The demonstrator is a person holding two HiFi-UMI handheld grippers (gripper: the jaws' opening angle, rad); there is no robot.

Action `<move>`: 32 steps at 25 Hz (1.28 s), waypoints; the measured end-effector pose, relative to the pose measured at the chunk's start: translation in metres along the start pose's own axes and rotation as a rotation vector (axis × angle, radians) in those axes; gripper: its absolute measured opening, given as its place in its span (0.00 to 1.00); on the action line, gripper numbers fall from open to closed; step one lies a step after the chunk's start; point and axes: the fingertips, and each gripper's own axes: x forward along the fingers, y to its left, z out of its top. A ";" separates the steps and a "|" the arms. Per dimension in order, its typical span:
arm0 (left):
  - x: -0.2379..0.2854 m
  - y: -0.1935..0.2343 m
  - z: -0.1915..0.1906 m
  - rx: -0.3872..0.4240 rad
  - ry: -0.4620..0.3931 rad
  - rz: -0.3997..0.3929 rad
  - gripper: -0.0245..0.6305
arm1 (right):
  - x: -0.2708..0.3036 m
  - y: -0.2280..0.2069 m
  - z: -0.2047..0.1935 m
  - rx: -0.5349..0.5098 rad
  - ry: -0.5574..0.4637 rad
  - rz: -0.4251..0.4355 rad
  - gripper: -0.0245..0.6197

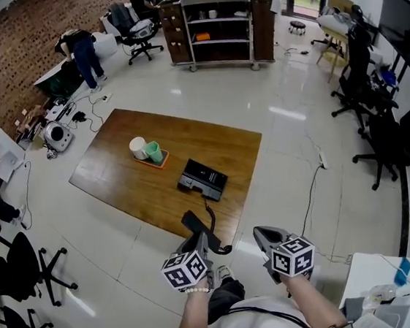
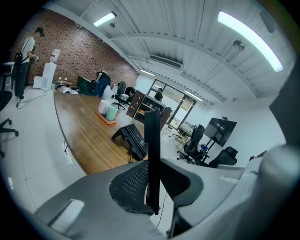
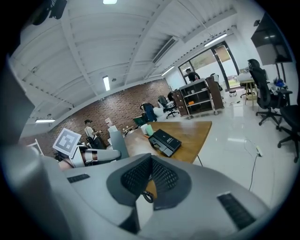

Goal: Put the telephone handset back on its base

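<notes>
One broad wooden bench (image 1: 133,182) fills the middle of the tiled floor. On its right half sits the black phone base (image 1: 203,179). To the far left of the base is an orange tray (image 1: 162,161) with a white cup (image 1: 138,146) and a green cup (image 1: 154,152).

The handset (image 1: 195,223) is off the base. It is raised by the bench's near edge, on the near side of the base and apart from it. It is a plain black slab, dark all over, and a black cord (image 1: 214,232) runs down from the base and curls below it. The left tongs (image 1: 199,245) are clamped on the handset, one pad on each flat side. The right tongs (image 1: 266,237) are just to the right with their pads together and nothing between them.

The head view shows the handset's broad flat face and the line of the cord. The left gripper view shows it edge-on, as a thin upright strip between the pads, and shows the base from the side, sloped on a wedge-shaped stand. The right gripper view shows neither the handset nor that slope. It gives the base's top with a pale mark on it, the marker cube (image 3: 66,140) of the left tongs, and a small loop of cord (image 3: 147,197) below its own pads. Both gripper views take in the ceiling lights, which the head view misses.
</notes>
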 end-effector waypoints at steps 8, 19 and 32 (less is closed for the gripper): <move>0.021 0.013 0.023 -0.037 0.000 -0.030 0.15 | 0.033 -0.001 0.017 -0.003 0.009 -0.001 0.06; 0.056 0.037 0.048 -0.132 -0.012 -0.124 0.15 | 0.076 0.003 0.038 -0.004 -0.001 -0.019 0.06; 0.131 0.055 0.064 -0.335 -0.109 -0.229 0.15 | 0.100 -0.014 0.052 0.002 -0.009 -0.058 0.06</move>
